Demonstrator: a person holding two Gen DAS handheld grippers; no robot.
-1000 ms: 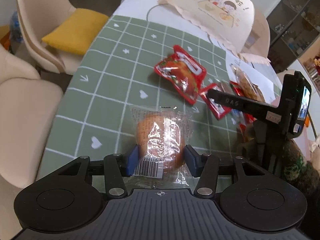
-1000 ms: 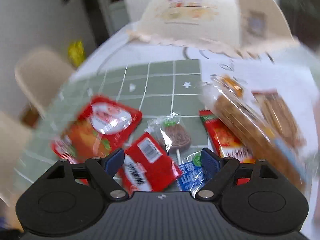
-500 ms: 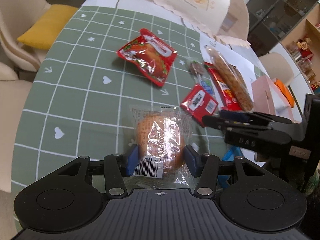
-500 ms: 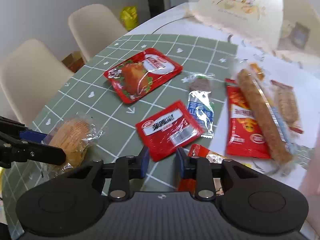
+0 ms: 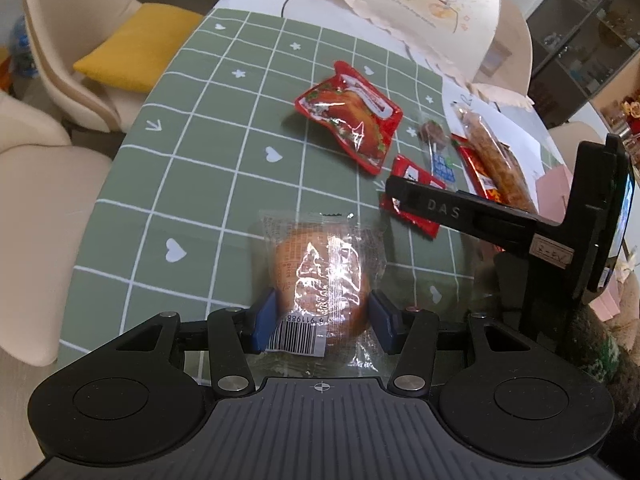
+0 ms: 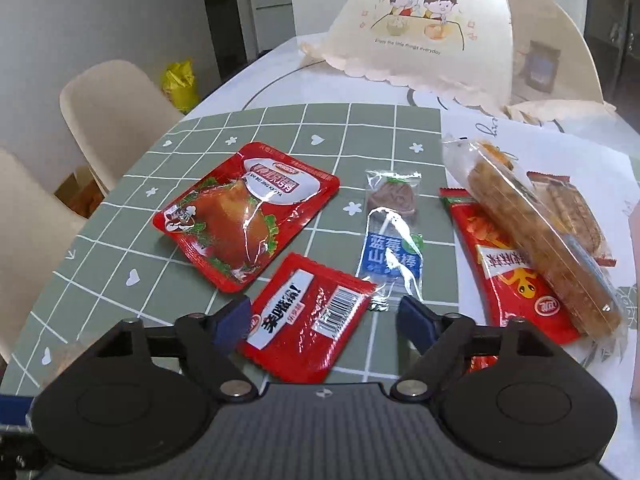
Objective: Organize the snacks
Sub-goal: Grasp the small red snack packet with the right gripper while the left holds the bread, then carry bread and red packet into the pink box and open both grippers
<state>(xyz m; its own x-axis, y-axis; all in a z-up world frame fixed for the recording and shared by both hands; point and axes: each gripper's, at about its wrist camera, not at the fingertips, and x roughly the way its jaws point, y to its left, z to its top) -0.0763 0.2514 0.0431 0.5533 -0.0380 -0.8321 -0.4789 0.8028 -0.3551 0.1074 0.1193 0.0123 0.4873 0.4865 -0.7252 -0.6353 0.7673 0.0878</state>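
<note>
Now, left hand-held gripper clamping wrapped bun; right hand-held gripper just reopened

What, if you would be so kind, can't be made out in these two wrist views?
- Left wrist view: the near end of the wrapped bun, hidden behind the left gripper body.
- Left wrist view: part of the small red packet, crossed by the right gripper finger.
- Right wrist view: the red packet's near edge, behind the gripper body.
- Right wrist view: the pink object, cut off by the right edge.
</note>
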